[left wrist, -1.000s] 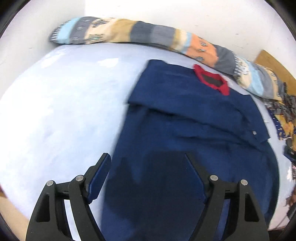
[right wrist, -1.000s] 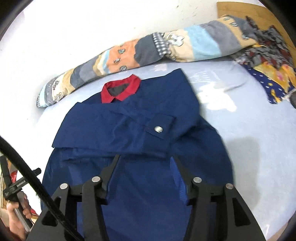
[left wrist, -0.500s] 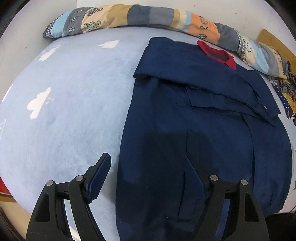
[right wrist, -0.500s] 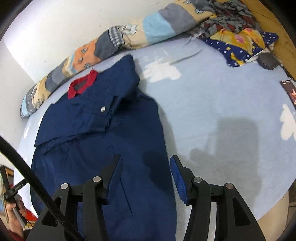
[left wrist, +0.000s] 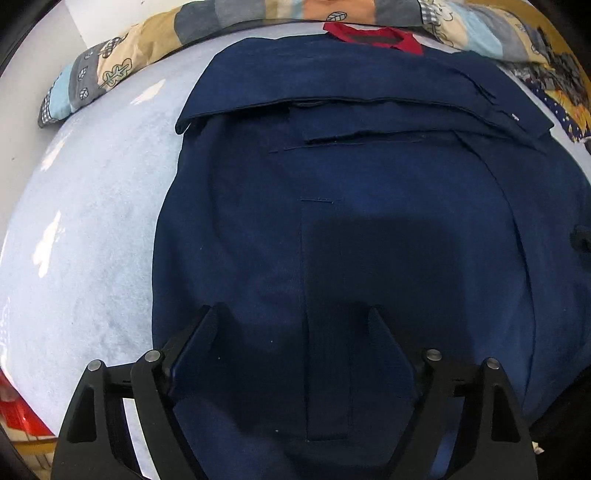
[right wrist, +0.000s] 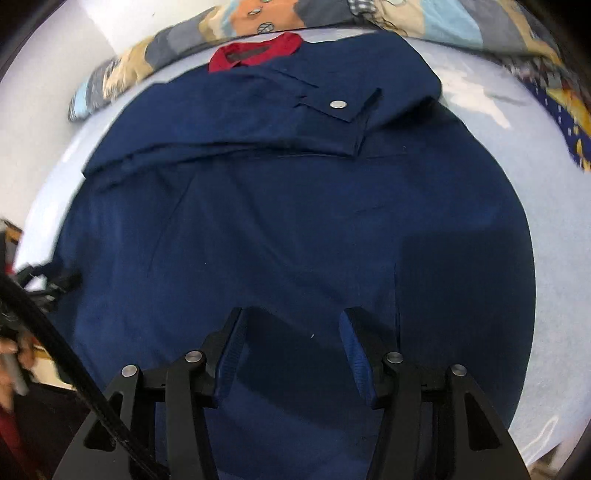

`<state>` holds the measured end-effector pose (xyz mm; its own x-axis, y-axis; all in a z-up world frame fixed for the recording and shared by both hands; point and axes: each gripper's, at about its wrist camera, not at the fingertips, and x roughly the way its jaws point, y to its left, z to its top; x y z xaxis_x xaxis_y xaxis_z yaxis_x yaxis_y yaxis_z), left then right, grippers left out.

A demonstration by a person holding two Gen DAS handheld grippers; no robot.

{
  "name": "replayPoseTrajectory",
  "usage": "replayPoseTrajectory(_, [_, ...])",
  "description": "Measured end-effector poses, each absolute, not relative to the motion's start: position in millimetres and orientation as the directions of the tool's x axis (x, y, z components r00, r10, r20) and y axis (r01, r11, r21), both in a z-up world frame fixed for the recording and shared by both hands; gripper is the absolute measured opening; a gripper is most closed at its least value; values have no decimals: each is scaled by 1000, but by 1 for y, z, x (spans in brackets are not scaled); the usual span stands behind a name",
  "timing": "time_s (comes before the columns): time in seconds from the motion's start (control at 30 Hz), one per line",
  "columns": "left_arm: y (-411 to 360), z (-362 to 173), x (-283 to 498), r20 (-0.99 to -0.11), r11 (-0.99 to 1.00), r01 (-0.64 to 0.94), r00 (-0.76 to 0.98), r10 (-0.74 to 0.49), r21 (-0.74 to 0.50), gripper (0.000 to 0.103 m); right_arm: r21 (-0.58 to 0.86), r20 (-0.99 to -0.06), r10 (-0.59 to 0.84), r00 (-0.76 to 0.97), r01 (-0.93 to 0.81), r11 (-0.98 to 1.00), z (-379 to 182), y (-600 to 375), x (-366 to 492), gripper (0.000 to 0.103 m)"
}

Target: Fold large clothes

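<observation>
In the left wrist view, a pale blue bed sheet with white cloud shapes fills the left side. A long patchwork bolster in beige, grey and light blue lies along the far edge against the white wall. To the right of the bare sheet, the navy jacket lies flat on the bed, its red collar at the far end beside the bolster. 1 sleeve is folded across the chest, forming a straight horizontal edge. The left gripper hangs over the lower part of the jacket, pointing steeply down; its jaws stand wide and are opening, with only jacket fabric below them and nothing pinched. A red object shows at the lower left rim, too cut off to identify.

In the right wrist view, a person's hand on a black handle sits at the left edge, blurred. The jacket spreads across the middle, the collar at the far end and a sleeve cuff with 1 silver snap folded over the chest. The right gripper hovers over the hem area with its jaws at a middling width, gripping nothing. At the far right lies a patterned cloth in dark blue and yellow.
</observation>
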<state>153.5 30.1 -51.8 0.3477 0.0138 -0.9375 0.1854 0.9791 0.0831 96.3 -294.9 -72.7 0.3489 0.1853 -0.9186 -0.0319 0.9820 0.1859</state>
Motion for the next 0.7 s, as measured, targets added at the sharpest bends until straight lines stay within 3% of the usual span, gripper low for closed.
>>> replayPoseTrajectory(0.23, [70,-12,122,-904,988,153,421,-76,-12,84,246,-839,215,500,-2,969,-26,-334,62,58])
replayPoseTrajectory(0.47, [131,-33,97,-950,994,21,291,-111,-110,84,333,-848,175,501,245,911,-39,-412,12,58])
replayPoseTrajectory(0.7, [139,-40,70,-943,968,-18,233,-238,-249,84,458,-841,277,465,338,822,-58,-419,-29,62])
